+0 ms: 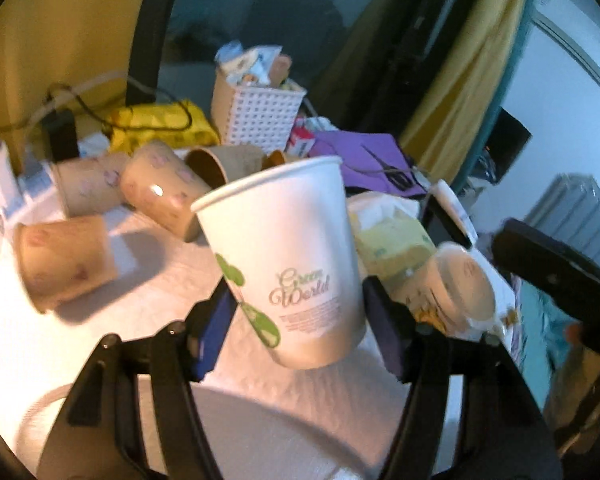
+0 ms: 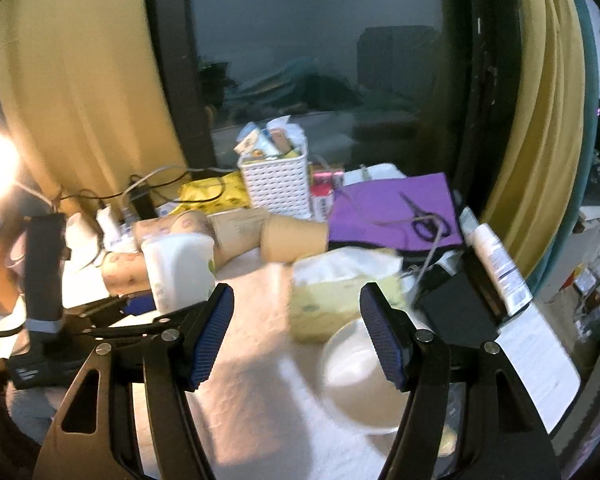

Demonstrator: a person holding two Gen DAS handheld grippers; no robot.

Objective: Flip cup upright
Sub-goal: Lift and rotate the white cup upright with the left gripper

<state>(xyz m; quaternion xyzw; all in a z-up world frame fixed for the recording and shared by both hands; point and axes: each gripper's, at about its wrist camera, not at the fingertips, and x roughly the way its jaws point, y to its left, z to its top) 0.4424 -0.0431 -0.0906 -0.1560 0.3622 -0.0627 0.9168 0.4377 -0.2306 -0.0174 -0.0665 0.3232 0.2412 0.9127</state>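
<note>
A white paper cup [image 1: 284, 256] printed "Green World" is nearly upright, mouth up, tilted a little, held off the white cloth. My left gripper [image 1: 300, 312] is shut on its lower body, a blue pad on each side. The same cup [image 2: 180, 268] shows in the right wrist view at the left, with the left gripper [image 2: 140, 304] under it. My right gripper [image 2: 296, 332] is open and empty above the cloth. A cream cup [image 2: 360, 384] lies on its side just below its right pad; it also shows in the left wrist view [image 1: 464, 280].
Several tan paper cups [image 1: 68, 260] lie on their sides on the cloth [image 1: 148, 320]. A white basket [image 1: 260, 112] stands behind. A yellow tissue pack [image 2: 340, 292], a purple folder with scissors [image 2: 396, 208], a black box [image 2: 452, 308] and cables [image 2: 100, 200] crowd the back and right.
</note>
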